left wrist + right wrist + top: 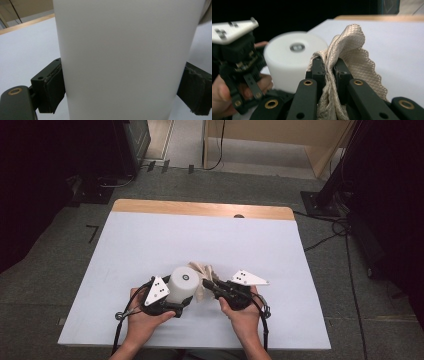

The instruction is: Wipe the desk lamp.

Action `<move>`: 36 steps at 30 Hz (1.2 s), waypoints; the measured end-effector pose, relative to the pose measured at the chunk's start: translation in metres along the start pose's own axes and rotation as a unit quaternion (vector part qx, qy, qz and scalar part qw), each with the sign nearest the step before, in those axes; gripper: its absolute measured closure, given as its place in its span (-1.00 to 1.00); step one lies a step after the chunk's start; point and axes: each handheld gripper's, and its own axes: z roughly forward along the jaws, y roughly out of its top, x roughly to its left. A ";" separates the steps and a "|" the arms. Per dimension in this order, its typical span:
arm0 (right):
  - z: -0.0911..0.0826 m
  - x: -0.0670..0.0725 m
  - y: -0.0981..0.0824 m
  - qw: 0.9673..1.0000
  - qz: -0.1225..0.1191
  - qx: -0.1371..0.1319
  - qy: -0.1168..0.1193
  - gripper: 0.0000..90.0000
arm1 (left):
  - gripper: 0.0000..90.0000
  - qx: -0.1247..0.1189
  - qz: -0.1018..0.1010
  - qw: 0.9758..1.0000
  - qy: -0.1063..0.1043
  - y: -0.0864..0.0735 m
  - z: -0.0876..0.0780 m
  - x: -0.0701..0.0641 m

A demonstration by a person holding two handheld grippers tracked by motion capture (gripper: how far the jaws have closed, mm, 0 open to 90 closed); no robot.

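Pulling the beige cloth [352,50] too hard with the right tongs [329,67], clenched tight on it beside the white tub [181,285], could tip that tub out of the left tongs [172,306], which squeeze its sides low over the surface [150,240].

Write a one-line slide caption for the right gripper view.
Right claw shut on a beige mesh cloth, beside a white cylinder held by the left claw.

Even, soft light; dark surroundings; close-ups blurred.
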 end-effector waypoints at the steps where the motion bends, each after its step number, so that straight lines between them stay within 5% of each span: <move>1: -0.002 0.001 0.003 1.000 -0.003 -0.007 0.000 0.83 | -0.81 0.002 0.009 1.000 0.001 0.001 0.000 -0.001; 8: -0.001 0.011 0.011 0.999 -0.019 -0.018 0.033 0.83 | -0.81 0.017 0.053 0.998 0.001 0.008 0.005 -0.010; 14: 0.004 0.026 0.014 0.998 -0.022 -0.026 0.057 0.83 | -0.81 0.028 0.101 0.994 0.007 0.012 0.008 -0.023; 20: 0.006 0.031 0.016 0.997 -0.022 -0.035 0.061 0.83 | -0.81 0.027 0.110 0.994 0.005 0.012 0.009 -0.025; 24: 0.005 0.021 0.013 0.999 -0.018 -0.030 0.020 0.82 | -0.81 0.023 0.115 0.993 0.003 0.012 0.009 -0.025; 28: 0.001 0.008 0.009 1.000 -0.006 -0.030 -0.002 0.82 | -0.81 0.015 0.095 0.995 -0.001 0.010 0.009 -0.021; 31: -0.001 0.010 0.008 1.000 -0.006 -0.027 0.007 0.82 | -0.81 0.016 0.084 0.996 -0.003 0.010 0.009 -0.019; 36: 0.003 0.022 0.011 0.998 -0.018 -0.024 0.058 0.82 | -0.81 0.015 0.080 0.997 -0.002 0.009 0.008 -0.018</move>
